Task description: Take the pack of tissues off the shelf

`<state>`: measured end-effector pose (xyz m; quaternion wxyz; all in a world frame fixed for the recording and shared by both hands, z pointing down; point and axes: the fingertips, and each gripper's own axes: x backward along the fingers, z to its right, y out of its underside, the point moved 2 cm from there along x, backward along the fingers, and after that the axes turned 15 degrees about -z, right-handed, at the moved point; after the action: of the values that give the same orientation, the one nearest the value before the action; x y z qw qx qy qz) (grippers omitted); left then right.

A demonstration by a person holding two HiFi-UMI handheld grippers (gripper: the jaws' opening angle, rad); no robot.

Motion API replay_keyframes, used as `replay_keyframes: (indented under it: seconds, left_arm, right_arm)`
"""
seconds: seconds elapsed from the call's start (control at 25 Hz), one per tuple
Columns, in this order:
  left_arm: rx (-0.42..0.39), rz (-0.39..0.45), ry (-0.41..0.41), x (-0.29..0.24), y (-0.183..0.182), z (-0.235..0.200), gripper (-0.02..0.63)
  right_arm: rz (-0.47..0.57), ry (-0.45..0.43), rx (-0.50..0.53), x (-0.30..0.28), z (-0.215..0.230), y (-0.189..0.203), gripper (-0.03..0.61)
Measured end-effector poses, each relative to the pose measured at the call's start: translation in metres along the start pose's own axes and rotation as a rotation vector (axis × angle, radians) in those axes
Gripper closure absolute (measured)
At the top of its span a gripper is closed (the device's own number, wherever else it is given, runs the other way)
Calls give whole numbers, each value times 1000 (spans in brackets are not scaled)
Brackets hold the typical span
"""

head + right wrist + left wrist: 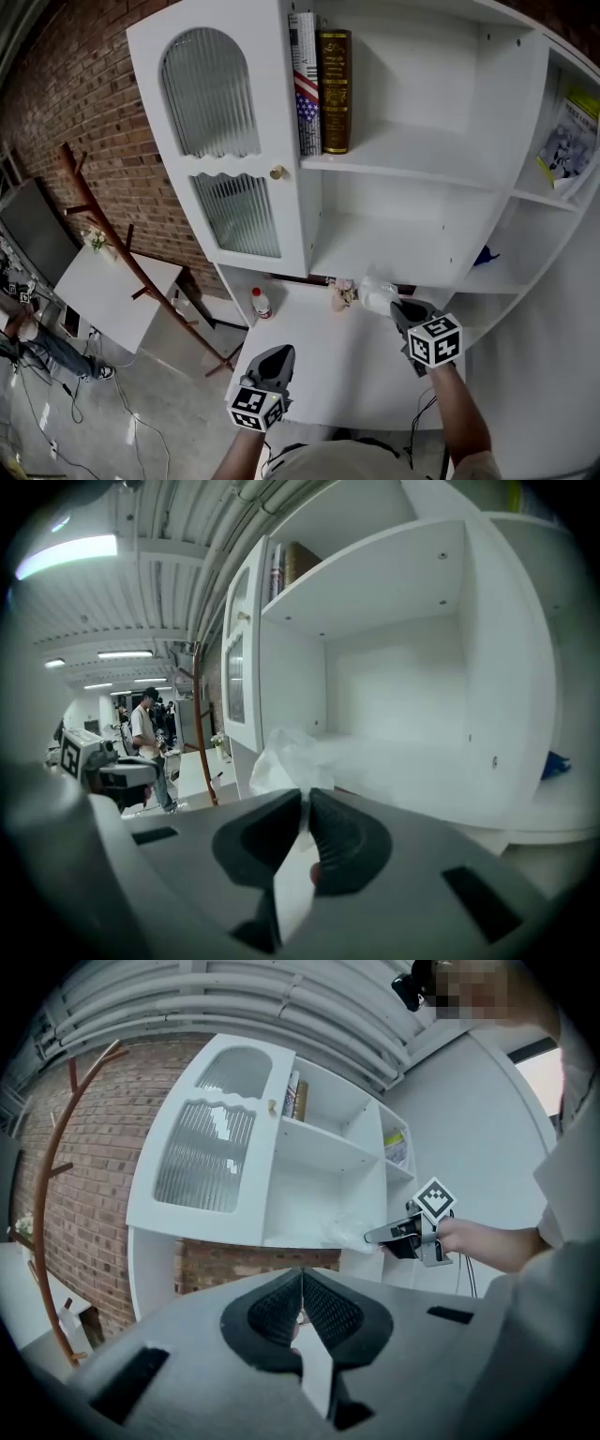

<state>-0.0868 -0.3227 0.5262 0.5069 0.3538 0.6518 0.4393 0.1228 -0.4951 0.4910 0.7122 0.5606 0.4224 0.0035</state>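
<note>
White shelf unit against a red brick wall; contents as I read them on my feeds.

1. Pack of tissues: white, in crinkled clear wrap. It sits at the front lip of the lowest open compartment, above the rear of the white desktop. I cannot tell whether it touches the shelf board.

2. Right gripper: fingers pinched together on a thin edge of the pack's wrap, with the bulk of the pack jutting out beyond the tips toward the shelf. Its marker cube faces my head camera.

3. Left gripper: fingers together with nothing between them. It is held low over the desktop's near left corner, well apart from the pack, and points toward the unit.

4. Cabinet door: ribbed glass in 2 panels, brass knob, at the left of the unit.

5. 2 books: upright on the upper shelf, just beside the door. 1 is flag-patterned, 1 brown with gilt.

6. Small bottle: red cap, on the desktop at rear left.

7. Blue object: on a right-hand side shelf, too small to identify.
</note>
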Motion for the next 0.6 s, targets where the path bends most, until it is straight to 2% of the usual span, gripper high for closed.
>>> replay_keyframes:
  seconds: [0.32,0.6]
  left_arm:
    - [-31,-20,59,23,5,-7,588]
    - [-32,3,102,38,18,-9,588]
  right_arm:
    - [17,63,-69,18,-28,20,538]
    - [36,108,-127,39,-58,45,538]
